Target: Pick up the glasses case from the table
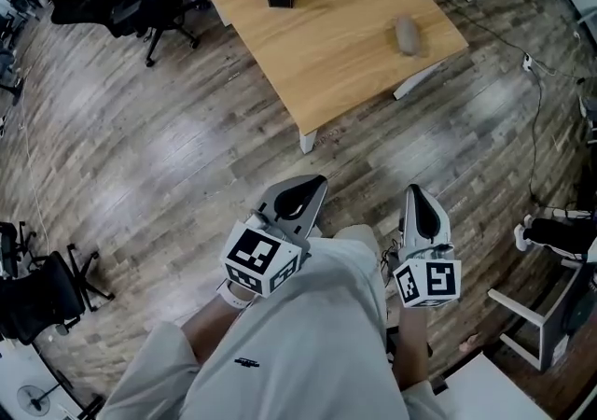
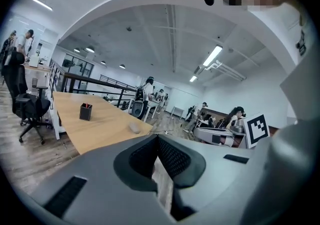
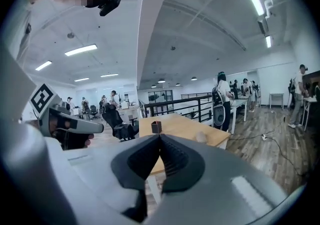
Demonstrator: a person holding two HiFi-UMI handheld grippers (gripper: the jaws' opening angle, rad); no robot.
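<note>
So L tool (image 1: 313,183), R tool (image 1: 413,190) pressed together; oval grey glasses case (image 1: 407,35) on wood table (image 1: 326,54).

The left gripper (image 1: 300,192) and right gripper (image 1: 421,199) are pointing forward side by side, jaws pressing together, gripping nothing.

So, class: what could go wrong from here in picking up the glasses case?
The case lies close to the table corner, so a nudge might push it off onto the floor. Both the left gripper and right gripper are shut. Unless one opens before arriving, it would likely shove the case rather than grip it.
</note>
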